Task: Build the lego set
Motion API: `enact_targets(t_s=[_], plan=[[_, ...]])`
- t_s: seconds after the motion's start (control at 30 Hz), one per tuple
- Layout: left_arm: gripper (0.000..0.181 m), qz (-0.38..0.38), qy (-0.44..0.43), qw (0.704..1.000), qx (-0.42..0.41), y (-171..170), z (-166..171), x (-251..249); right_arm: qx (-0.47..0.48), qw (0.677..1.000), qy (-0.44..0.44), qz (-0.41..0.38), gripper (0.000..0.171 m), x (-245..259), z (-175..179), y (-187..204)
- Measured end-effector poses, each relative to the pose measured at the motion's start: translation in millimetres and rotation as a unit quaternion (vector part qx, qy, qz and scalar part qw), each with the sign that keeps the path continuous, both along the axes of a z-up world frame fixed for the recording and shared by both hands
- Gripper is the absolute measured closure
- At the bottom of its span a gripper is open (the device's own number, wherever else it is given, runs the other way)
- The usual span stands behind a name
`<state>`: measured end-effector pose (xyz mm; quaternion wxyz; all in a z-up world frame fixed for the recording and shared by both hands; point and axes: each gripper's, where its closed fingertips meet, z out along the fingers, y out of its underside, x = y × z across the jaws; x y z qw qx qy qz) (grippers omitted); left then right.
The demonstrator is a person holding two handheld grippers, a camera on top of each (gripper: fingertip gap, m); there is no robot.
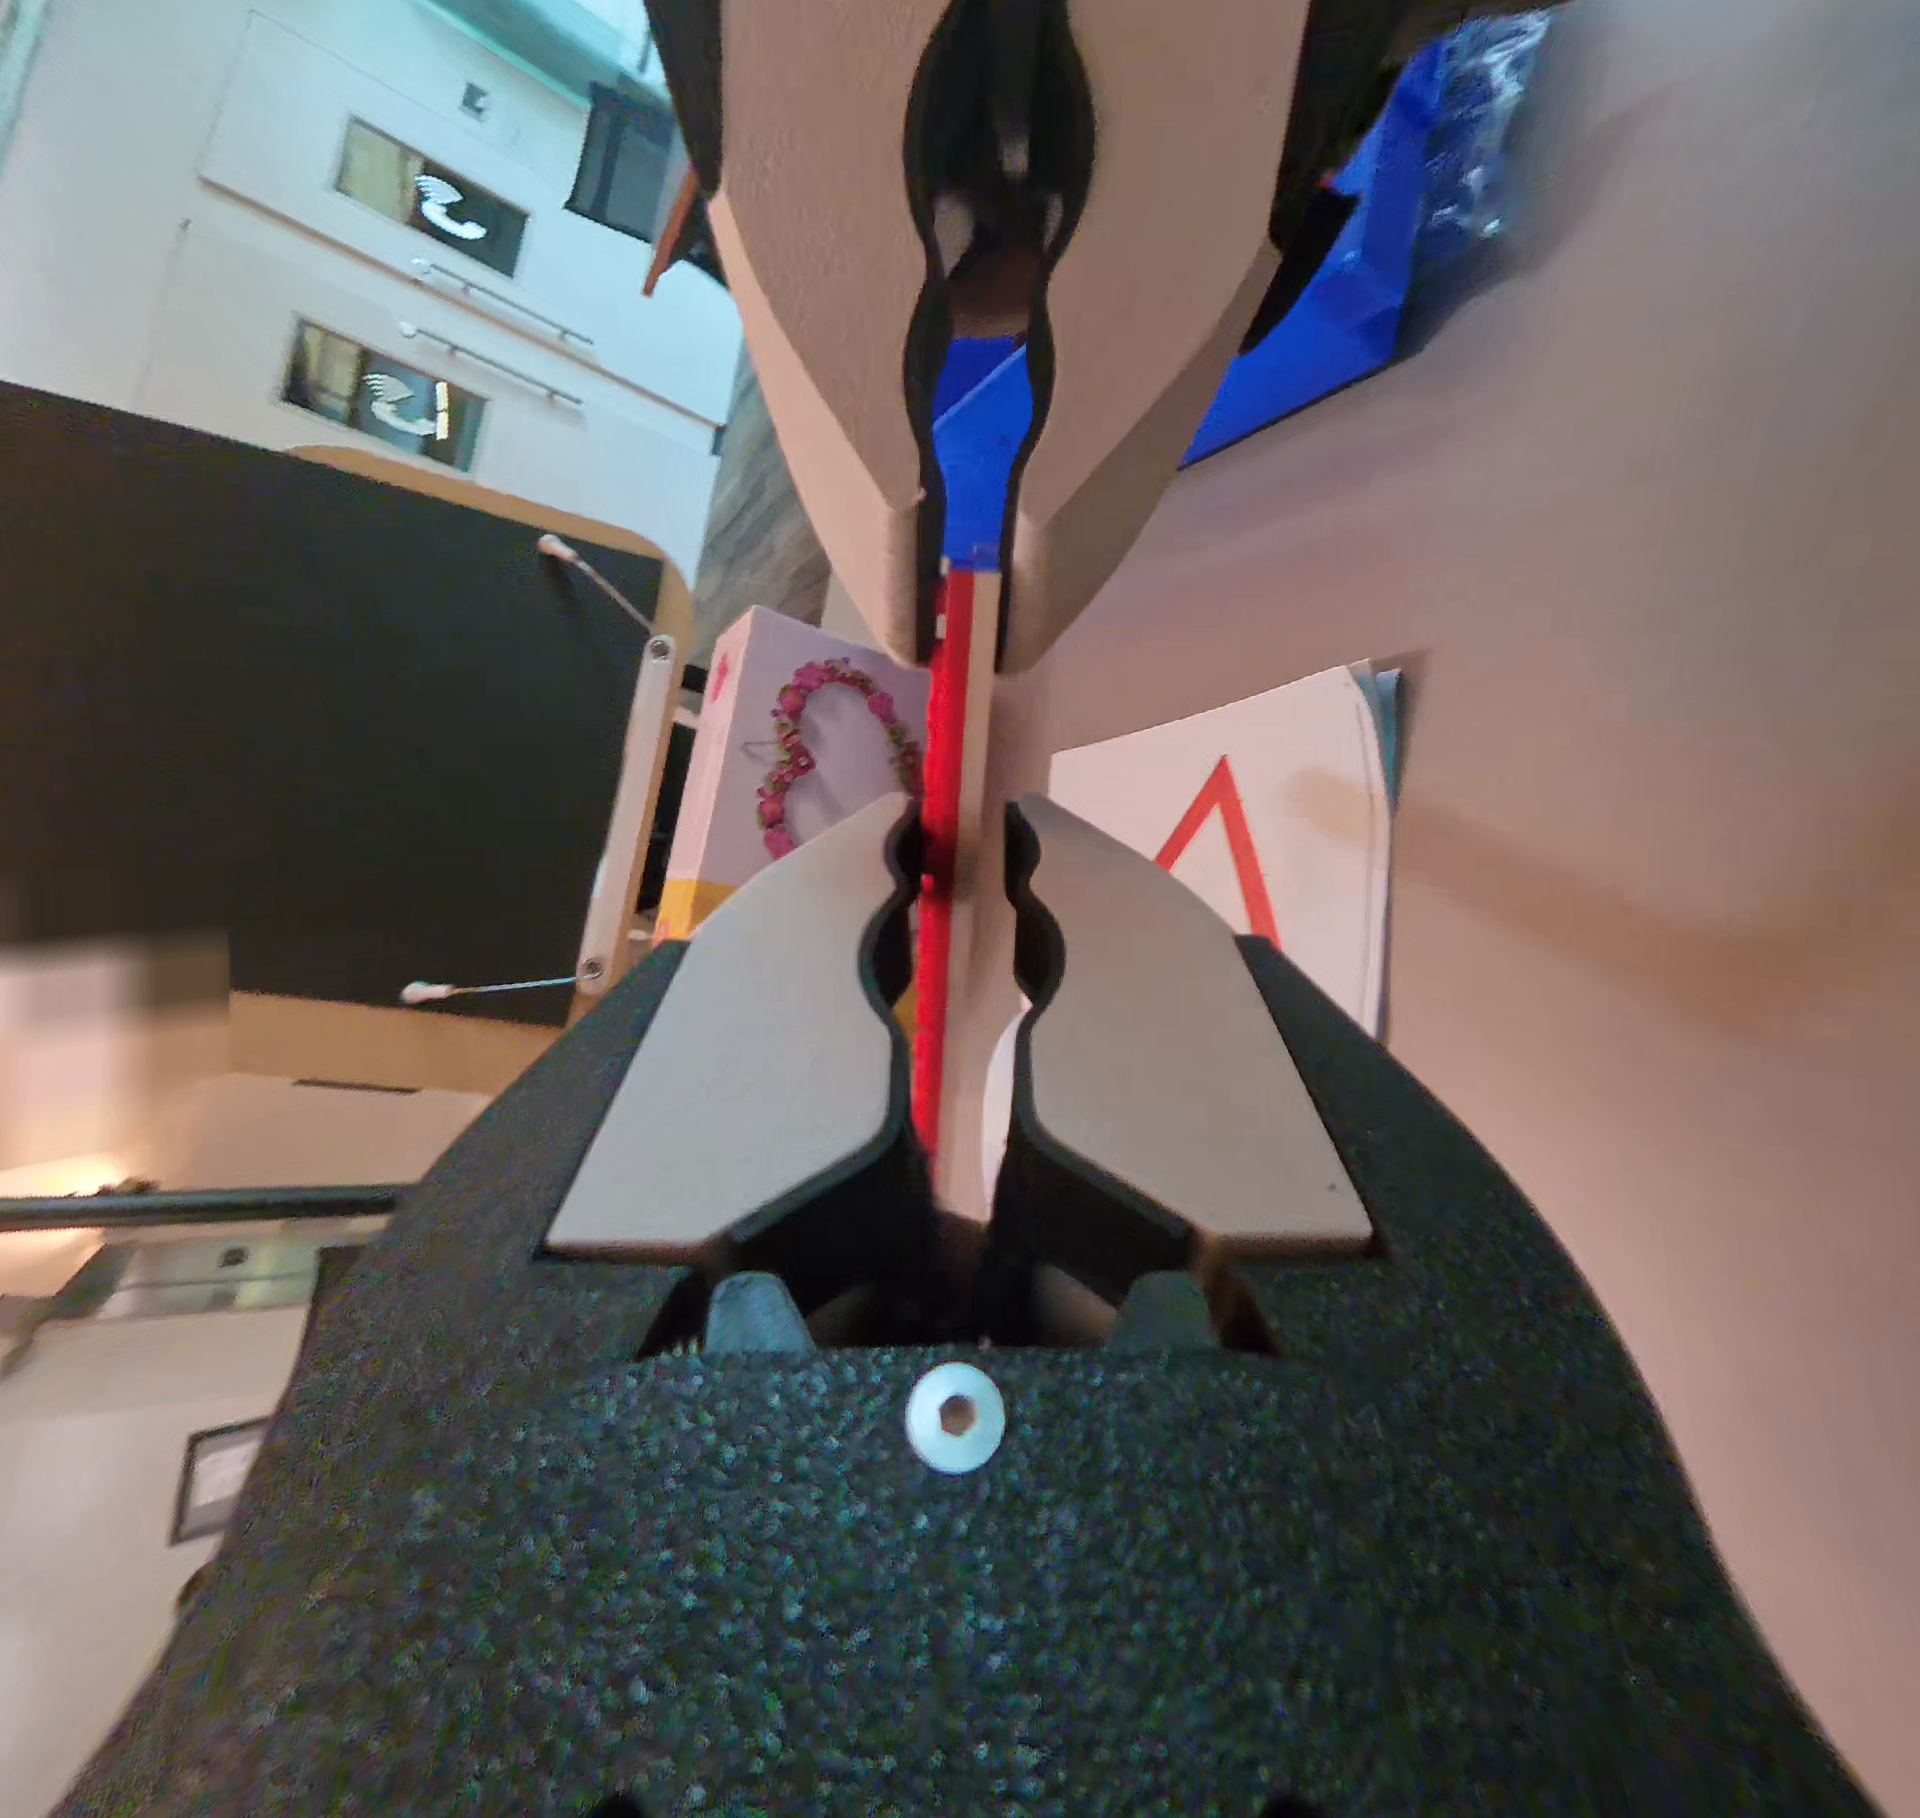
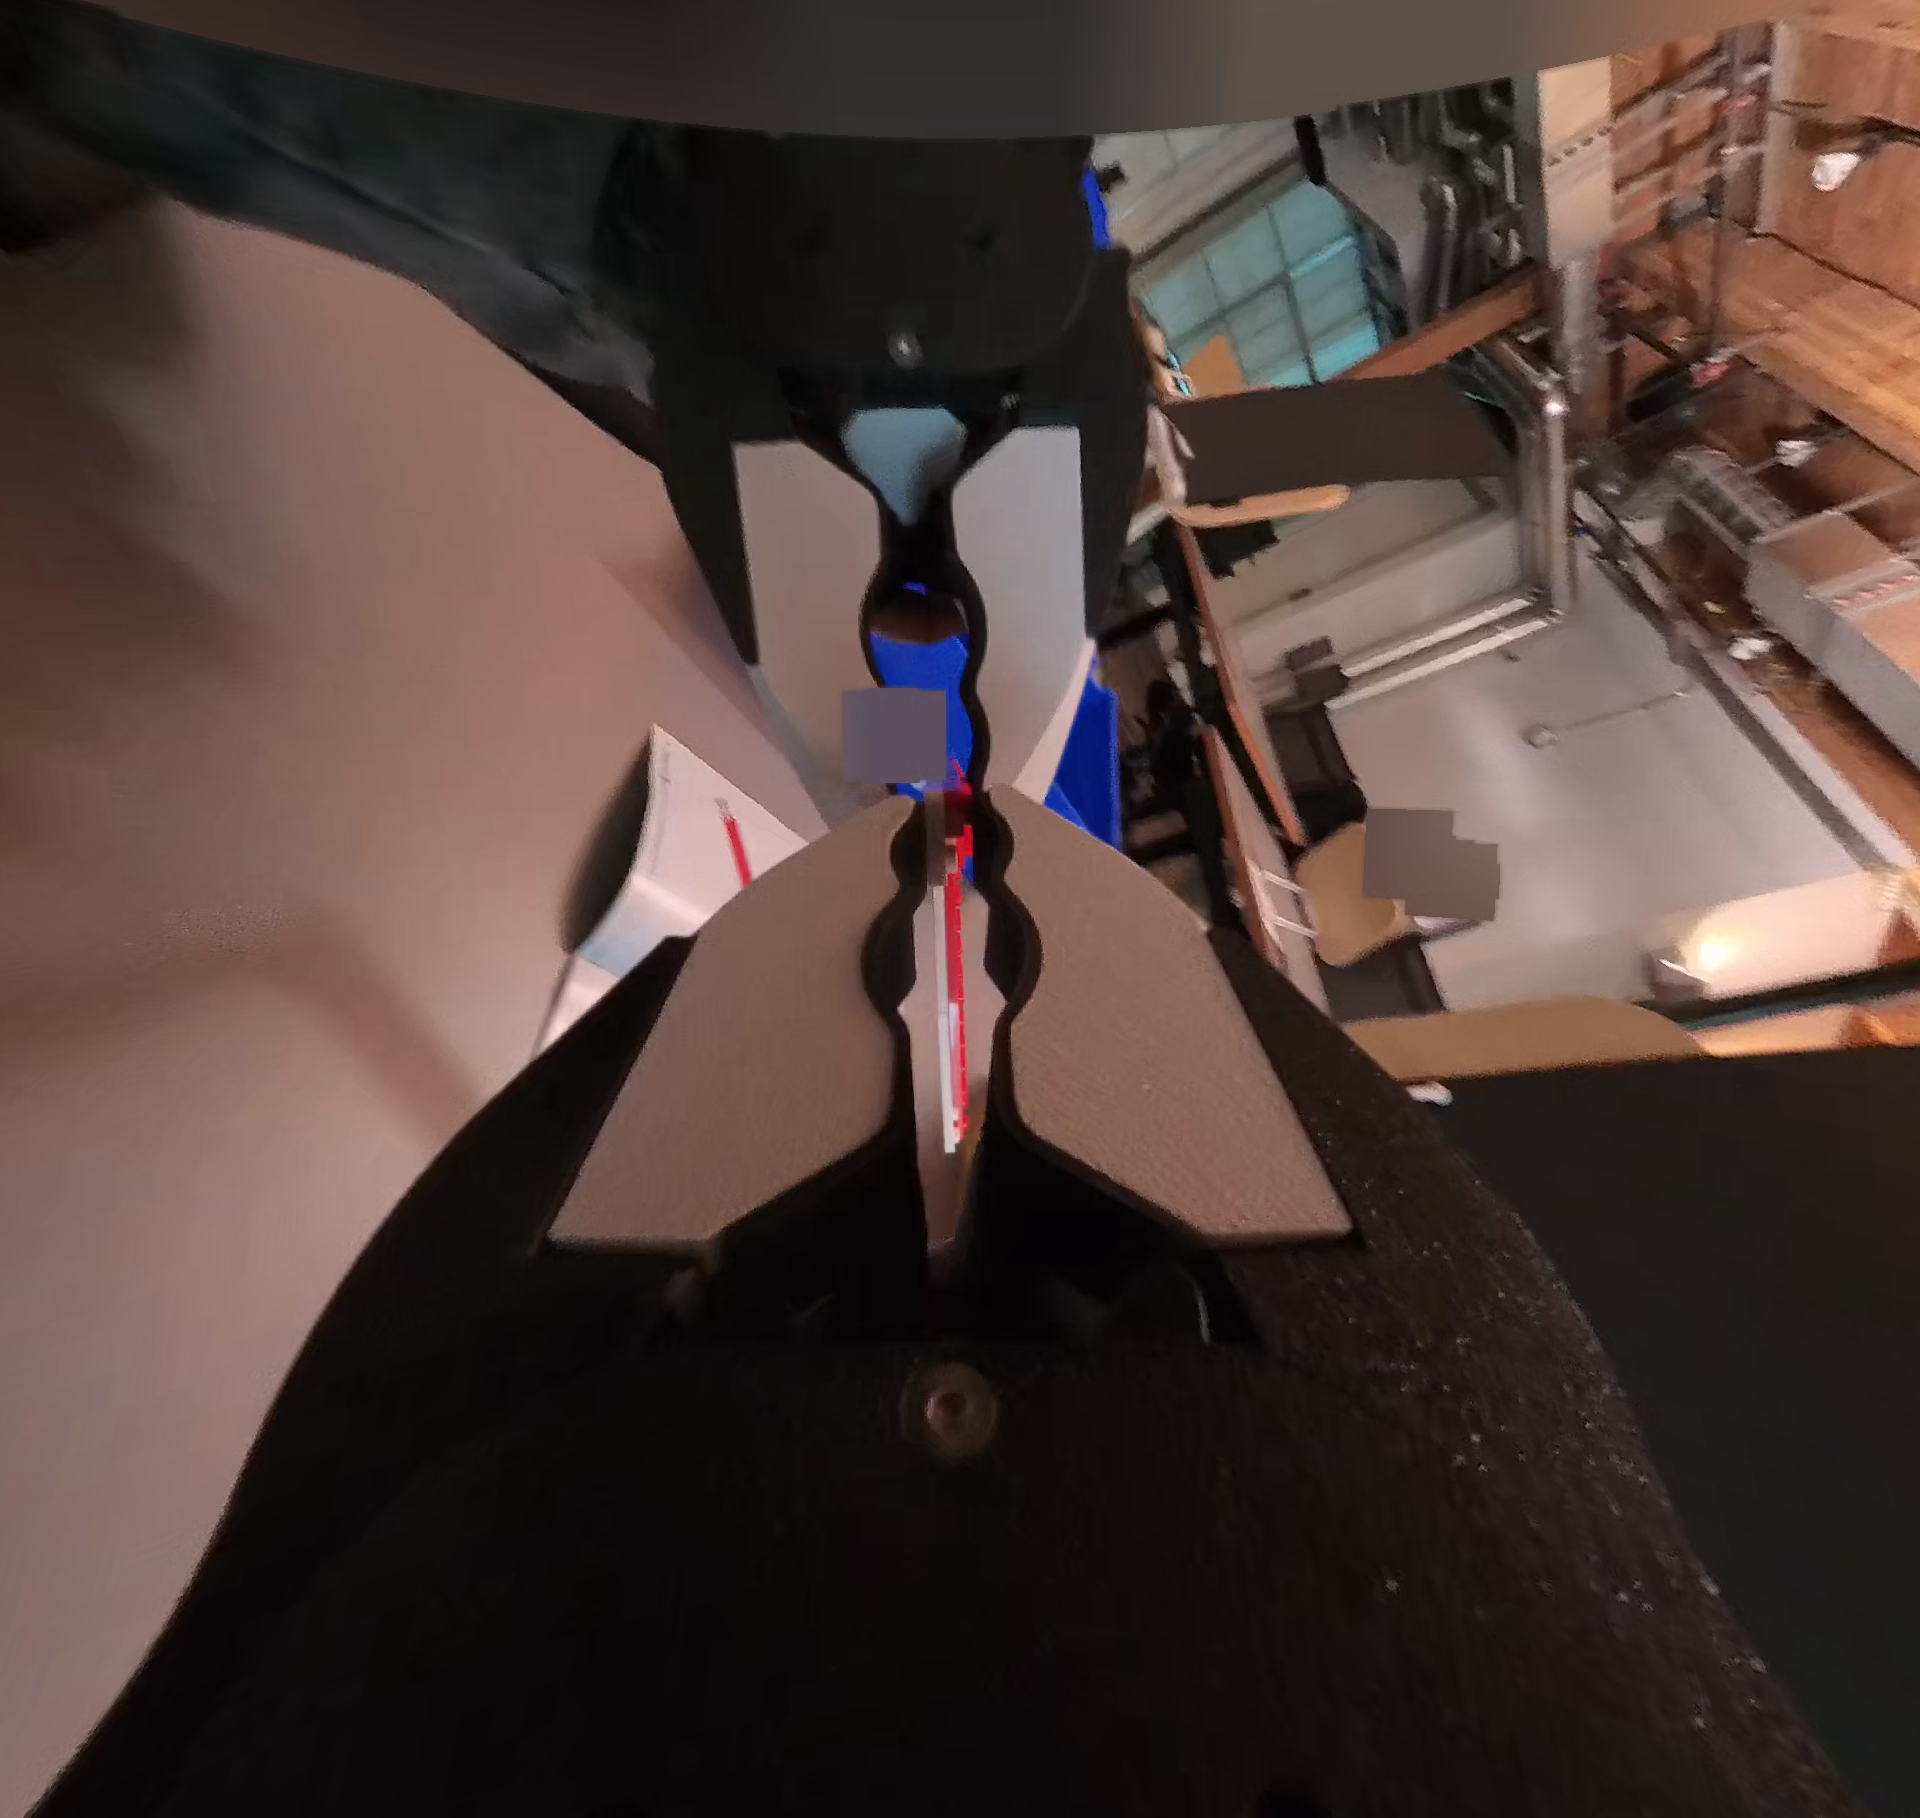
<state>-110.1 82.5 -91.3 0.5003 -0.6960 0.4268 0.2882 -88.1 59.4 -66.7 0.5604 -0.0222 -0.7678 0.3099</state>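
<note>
Both views are turned on their side, so the pale surface (image 1: 1662,833) runs up one edge. In the left wrist view, the left tongs (image 1: 961,818) are nearest. Their two grey fingers (image 1: 790,1020) are closed in on a long, thin lego strip (image 1: 951,833), red on one face and white on the other. The fingers look clenched on it, though there is a small gap on the white side, so the grasp is not fully clear. The strip runs straight out from these tongs, up off the surface. Its far end goes into the right tongs (image 1: 961,656), which point back toward the camera and pinch the strip tight between their tips. Just behind the strip lies a white paper (image 1: 1299,833) with a red shape on it, flat on the surface. Beside it stands a white box (image 1: 748,729) with a ring of pink flowers on it. Farther off, behind the right tongs, is a blue bin (image 1: 1340,334). In the right wrist view, the right tongs (image 2: 951,812) are nearest, and they are closed on the same lego strip (image 2: 951,989), which shows as a thin red and white line between the grey fingers (image 2: 1132,1030). Past the tips are the left tongs (image 2: 961,776), facing back and touching the strip's other end. The white paper (image 2: 686,843) lies to one side, and the blue bin (image 2: 920,662) shows behind.
</note>
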Motion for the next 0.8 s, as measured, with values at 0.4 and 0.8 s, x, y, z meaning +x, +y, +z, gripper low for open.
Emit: enact_targets(t_s=[0.4,0.8], plan=[[0.149,0.026,0.026,0.987,0.159,-4.9,12.4,-18.4,0.147,0.984,0.067,-0.073,0.163,-15.1,1.9,7.2],[0.173,0.092,0.072,0.975,0.189,1.1,0.2,-32.3,0.055,0.994,0.047,-0.077,0.147,-18.2,-11.8,8.2]])
